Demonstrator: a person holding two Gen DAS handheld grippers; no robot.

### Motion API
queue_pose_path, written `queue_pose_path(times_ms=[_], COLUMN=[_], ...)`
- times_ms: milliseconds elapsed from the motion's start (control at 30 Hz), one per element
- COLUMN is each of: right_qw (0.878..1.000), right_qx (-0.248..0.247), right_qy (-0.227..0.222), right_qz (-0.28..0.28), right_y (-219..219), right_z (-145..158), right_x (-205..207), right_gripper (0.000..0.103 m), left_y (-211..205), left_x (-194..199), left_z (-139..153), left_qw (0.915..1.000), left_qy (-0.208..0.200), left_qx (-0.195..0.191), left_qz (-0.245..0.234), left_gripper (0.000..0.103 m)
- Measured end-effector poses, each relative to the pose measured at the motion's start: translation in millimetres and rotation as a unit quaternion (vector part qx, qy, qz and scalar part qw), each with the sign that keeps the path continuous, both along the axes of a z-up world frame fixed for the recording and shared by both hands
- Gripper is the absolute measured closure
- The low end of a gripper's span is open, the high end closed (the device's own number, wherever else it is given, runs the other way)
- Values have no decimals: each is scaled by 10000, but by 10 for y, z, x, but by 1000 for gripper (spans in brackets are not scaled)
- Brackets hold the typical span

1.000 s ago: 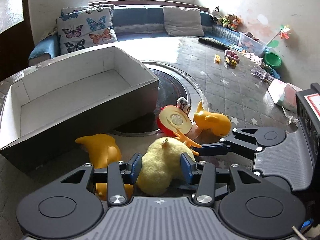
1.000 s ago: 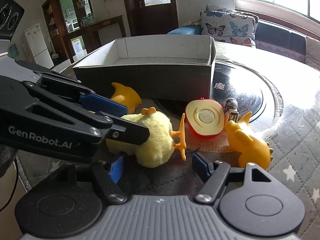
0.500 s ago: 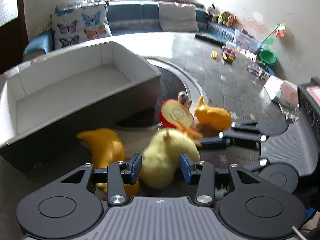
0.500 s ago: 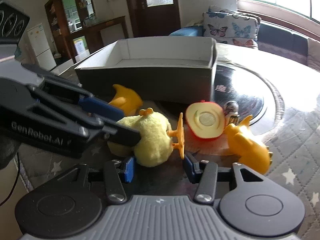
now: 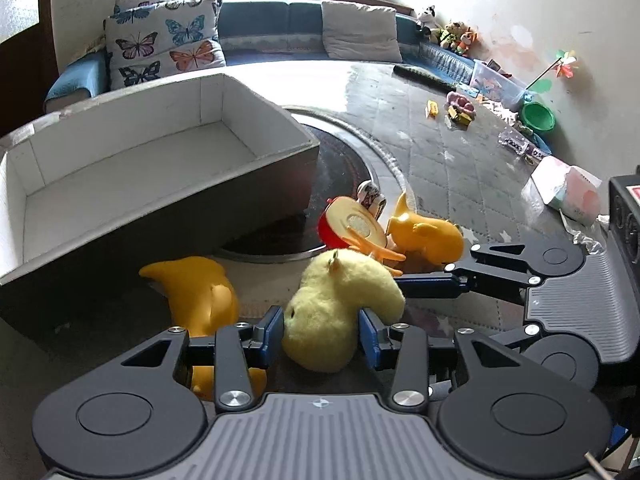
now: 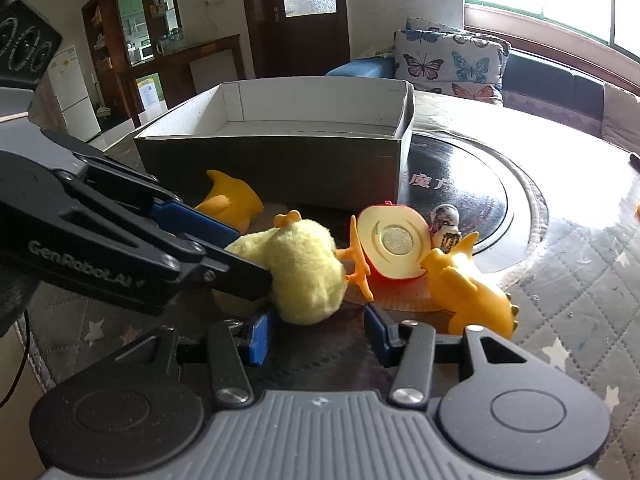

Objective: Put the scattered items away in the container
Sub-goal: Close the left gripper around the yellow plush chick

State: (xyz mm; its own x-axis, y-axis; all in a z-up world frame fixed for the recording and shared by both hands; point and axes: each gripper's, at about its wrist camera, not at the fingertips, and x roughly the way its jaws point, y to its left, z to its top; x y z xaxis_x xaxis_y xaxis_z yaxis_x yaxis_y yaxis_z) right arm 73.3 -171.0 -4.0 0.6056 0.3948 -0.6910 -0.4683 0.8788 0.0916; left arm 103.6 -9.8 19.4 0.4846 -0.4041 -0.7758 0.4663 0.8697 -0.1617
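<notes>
Left gripper [image 5: 322,330]: mine; pads pressed on either flank of the plush duck, pinching its fur, so it holds the toy.
Right gripper [image 6: 316,334]: mine; jaws at a middling gap, nothing between them; the duck's rump lies just ahead at 12 o'clock.
Plush duck [image 5: 340,308]: yellow, lying on its side on the table; orange feet [image 6: 358,268] point toward the apple half.
Apple half [image 6: 394,242]: red toy, cut face toward my right camera, at 1 o'clock beyond the duck, touching its feet.
Orange figures: one [image 5: 200,300] at 10 o'clock of my left gripper, just beside the box wall; another [image 6: 468,288] at 2 o'clock of my right gripper.
Small patterned toy [image 6: 446,228]: behind the apple; kind unclear.
Container [image 5: 132,184]: open box, bare white inside, at 11 o'clock, near.
Table [image 5: 440,160]: quilted cover.
Step in hand, judged: lift the duck into the box.
Technique: grip the body rather than loose fur, raise straight so the feet clear the apple, clear the near wall, and keep my right gripper aside.
</notes>
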Motion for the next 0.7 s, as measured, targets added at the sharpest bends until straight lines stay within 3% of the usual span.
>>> queue_pose_path(times_ms=[433,567,700], right_qw=[9994,9996,9996], right_qx=[-91,-157,-168], right_qy=[-264,-167,-172], right_qz=[209,193,155], right_y=[76,93,85], right_z=[143,88,59], right_x=[-72,-51,-49], right_gripper=[65,64,52], left_y=[96,114,130], left_x=[-75,-22,9], left_z=[100,20,10], left_qw=[9992,9991,9989], left_qy=[-213,19,70], left_qx=[-274,-314,-340], left_qz=[190,290,308], left_gripper=[65,64,63])
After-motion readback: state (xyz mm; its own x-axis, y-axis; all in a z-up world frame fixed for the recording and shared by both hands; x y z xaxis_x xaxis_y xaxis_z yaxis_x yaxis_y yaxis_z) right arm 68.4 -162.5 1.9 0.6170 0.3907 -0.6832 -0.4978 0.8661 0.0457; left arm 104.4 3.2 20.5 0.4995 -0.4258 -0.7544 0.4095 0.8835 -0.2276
